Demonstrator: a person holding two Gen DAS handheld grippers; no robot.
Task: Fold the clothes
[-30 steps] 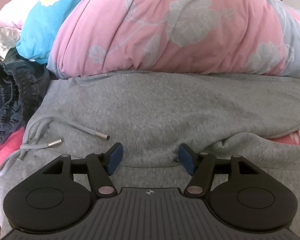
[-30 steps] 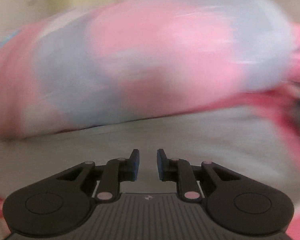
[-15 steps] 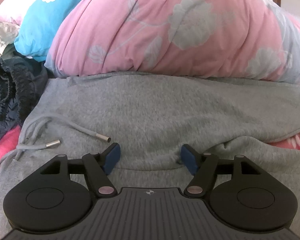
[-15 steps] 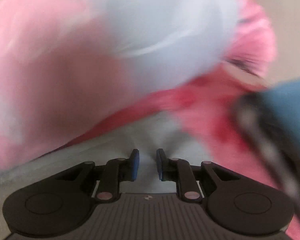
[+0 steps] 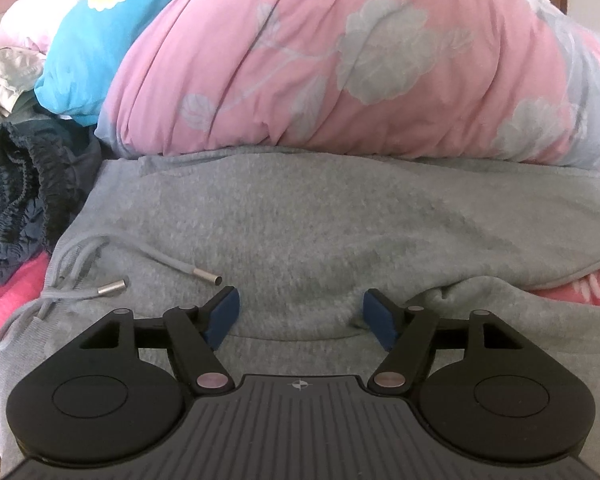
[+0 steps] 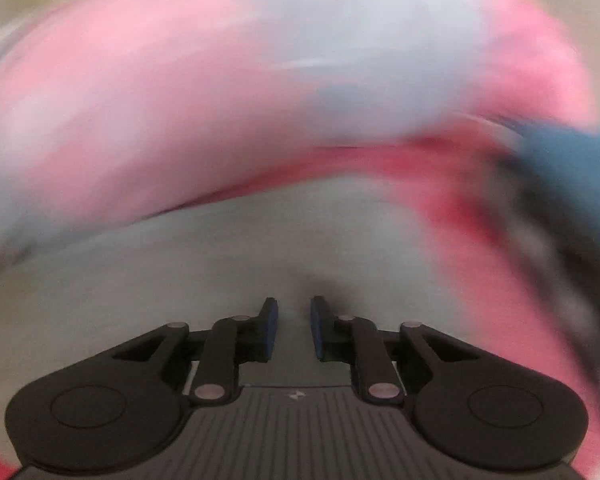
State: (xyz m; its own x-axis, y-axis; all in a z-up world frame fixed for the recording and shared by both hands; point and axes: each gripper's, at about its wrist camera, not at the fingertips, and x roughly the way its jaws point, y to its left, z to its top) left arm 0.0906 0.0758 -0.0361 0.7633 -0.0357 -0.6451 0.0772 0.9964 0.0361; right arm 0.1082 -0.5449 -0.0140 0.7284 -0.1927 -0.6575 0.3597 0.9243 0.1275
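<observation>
Nearest: our left gripper point(image 5: 298, 314), jaws apart over grey sweatpants point(image 5: 320, 220) on the bed; right gripper point(image 6: 293, 326), jaws having just narrowed, nothing visibly between. Beyond: drawcord point(image 5: 168, 264), duvet point(image 5: 340, 60). Risk: cord snagging a pad, we judge.

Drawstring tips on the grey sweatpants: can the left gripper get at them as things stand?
Probably yes: drawstring tips lie exposed on the grey sweatpants, just beyond the open left gripper, nothing covering them.

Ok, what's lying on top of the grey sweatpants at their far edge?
A bulky pink quilt with grey flowers sits along the far edge of the grey fleece sweatpants, covering that hem. How far the sweatpants run beneath it cannot be seen. The grey drawstring lies loose on top.
</observation>
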